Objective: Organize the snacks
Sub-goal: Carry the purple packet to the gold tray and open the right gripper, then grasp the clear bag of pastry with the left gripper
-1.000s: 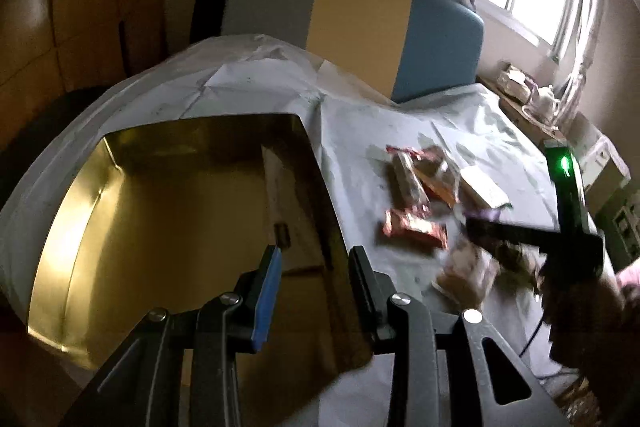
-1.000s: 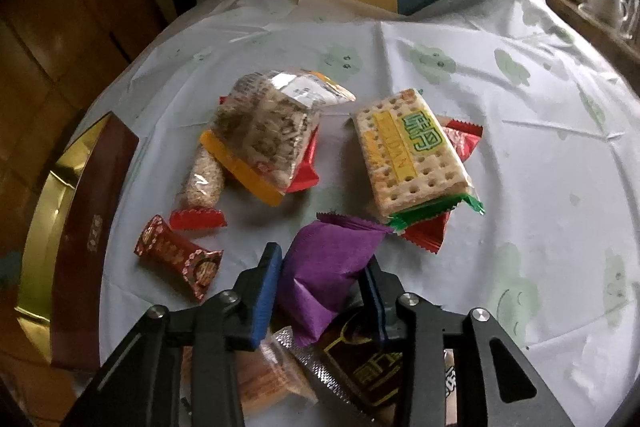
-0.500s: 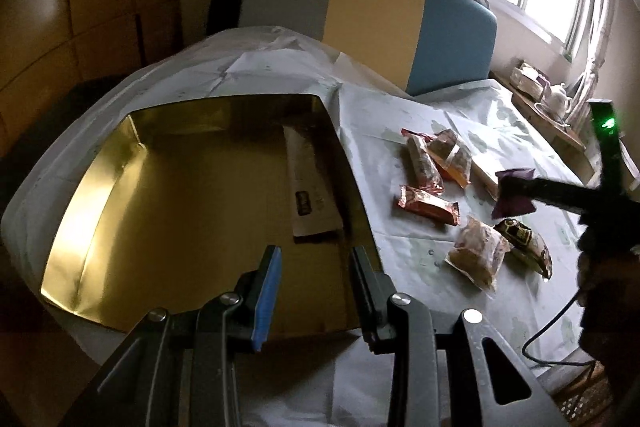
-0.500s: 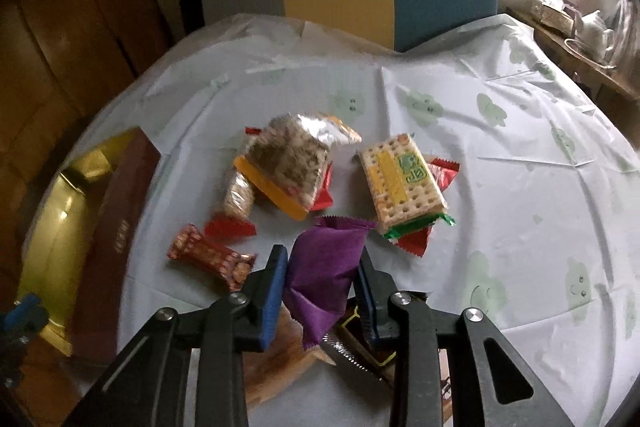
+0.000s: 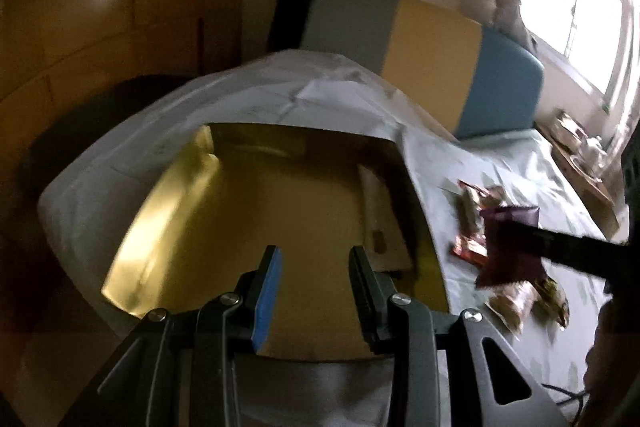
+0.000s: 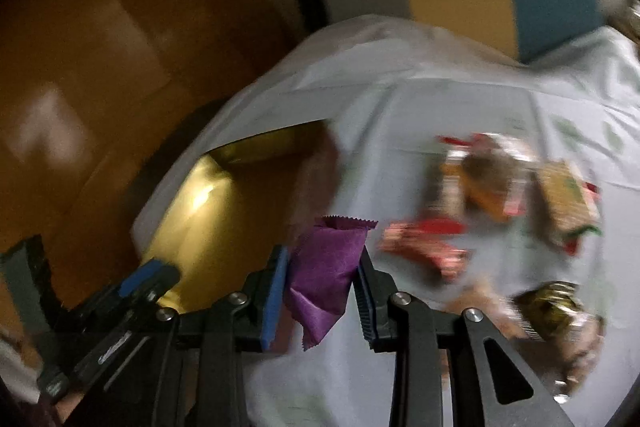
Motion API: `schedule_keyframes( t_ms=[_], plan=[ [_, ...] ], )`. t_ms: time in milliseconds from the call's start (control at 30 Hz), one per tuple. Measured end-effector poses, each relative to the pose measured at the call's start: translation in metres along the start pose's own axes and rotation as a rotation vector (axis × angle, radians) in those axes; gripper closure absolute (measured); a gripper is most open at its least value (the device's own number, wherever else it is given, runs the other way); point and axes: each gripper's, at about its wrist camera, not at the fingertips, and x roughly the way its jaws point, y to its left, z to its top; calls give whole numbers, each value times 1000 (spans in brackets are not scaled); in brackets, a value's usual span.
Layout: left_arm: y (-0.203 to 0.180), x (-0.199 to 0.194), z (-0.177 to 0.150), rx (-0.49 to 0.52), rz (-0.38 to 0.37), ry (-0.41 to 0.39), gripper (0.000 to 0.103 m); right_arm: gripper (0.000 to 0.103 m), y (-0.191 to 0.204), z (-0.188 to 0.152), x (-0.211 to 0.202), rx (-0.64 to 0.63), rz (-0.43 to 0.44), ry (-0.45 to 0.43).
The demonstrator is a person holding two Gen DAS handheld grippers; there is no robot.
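My right gripper (image 6: 322, 259) is shut on a purple snack packet (image 6: 326, 279) and holds it above the table, near the right edge of the gold box (image 6: 200, 227). From the left wrist view the packet (image 5: 508, 247) hangs over the loose snacks (image 5: 472, 211). My left gripper (image 5: 314, 259) is open and empty over the near side of the gold box (image 5: 180, 227). A pale snack packet (image 5: 380, 211) lies inside the box along its right wall. Several wrapped snacks (image 6: 512, 179) lie on the tablecloth to the right, blurred.
A white tablecloth (image 5: 300, 99) covers the round table. A grey, yellow and blue chair back (image 5: 432, 47) stands behind it. Wooden panels (image 5: 100, 7) are to the left. A sideboard with a teapot (image 5: 588, 151) stands under the window.
My right gripper has swung left with the purple packet, from above the snack pile towards the gold box. My left gripper has shifted slightly over the box.
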Motion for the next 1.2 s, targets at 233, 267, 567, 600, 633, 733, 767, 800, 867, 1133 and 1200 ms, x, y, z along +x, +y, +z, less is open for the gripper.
schedule_keyframes(
  t_ms=[233, 267, 567, 600, 633, 733, 767, 800, 867, 1133, 1200],
  plan=[
    [18, 5, -7, -23, 30, 33, 68, 68, 61, -6, 39, -91, 107, 79],
    [18, 6, -7, -24, 28, 36, 68, 67, 66, -9, 44, -102, 102, 90],
    [7, 7, -11, 8, 11, 48, 68, 67, 57, -17, 54, -92, 27, 115],
    [6, 8, -11, 11, 12, 50, 68, 67, 55, -17, 51, -83, 24, 112],
    [5, 8, -12, 16, 11, 51, 68, 67, 52, -18, 48, -73, 24, 105],
    [0, 7, -12, 30, 9, 53, 68, 64, 48, -18, 35, -63, 13, 80],
    [-1, 7, -13, 34, 8, 53, 68, 64, 45, -19, 31, -60, 7, 71],
    [-2, 6, -13, 40, 7, 53, 68, 64, 43, -19, 28, -58, 1, 65],
    [-6, 6, -14, 52, 5, 53, 68, 63, 37, -20, 21, -49, -16, 51],
    [-21, 5, -16, 96, -8, 60, 68, 54, 3, -24, -9, 13, -82, 4],
    [-25, 6, -17, 106, -10, 64, 68, 52, -6, -24, -17, 24, -100, -6]
  ],
)
